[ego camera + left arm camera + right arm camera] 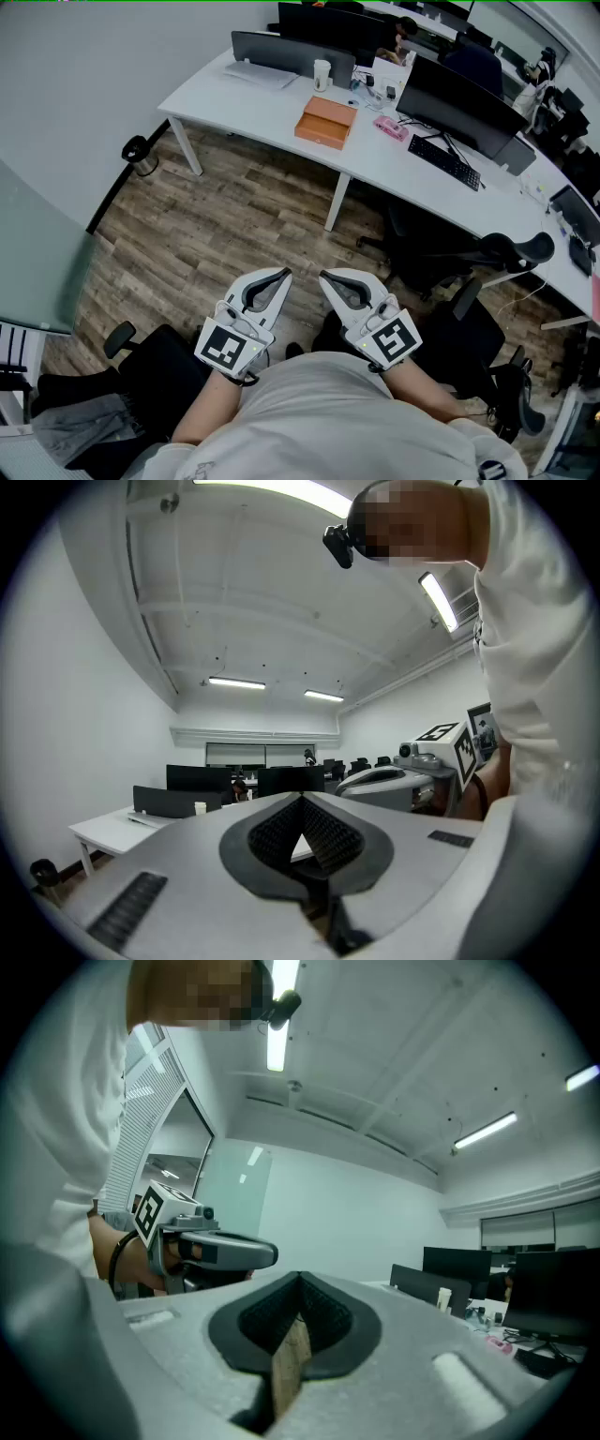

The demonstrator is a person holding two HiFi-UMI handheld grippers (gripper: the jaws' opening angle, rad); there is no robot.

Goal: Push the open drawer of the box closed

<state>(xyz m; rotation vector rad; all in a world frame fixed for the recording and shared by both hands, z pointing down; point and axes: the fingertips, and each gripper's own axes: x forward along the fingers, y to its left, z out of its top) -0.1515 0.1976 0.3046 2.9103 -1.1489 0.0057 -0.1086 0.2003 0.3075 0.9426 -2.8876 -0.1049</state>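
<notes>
An office: long white desks [253,108] carrying monitors [459,98] and a keyboard [445,161], swivel chairs [511,251] (wood-look floor [234,225]).

Pretty standard open office: wood-look plank floor [234,206], plain white walls [84,66], and a long white counter [253,103] running off to the far right, lined with black monitors [459,98]. Black office chairs [497,253] sit on its near side, with a small black bin [141,155] by the left wall. Strip lights [234,682] glow on the white ceiling [281,592].
</notes>
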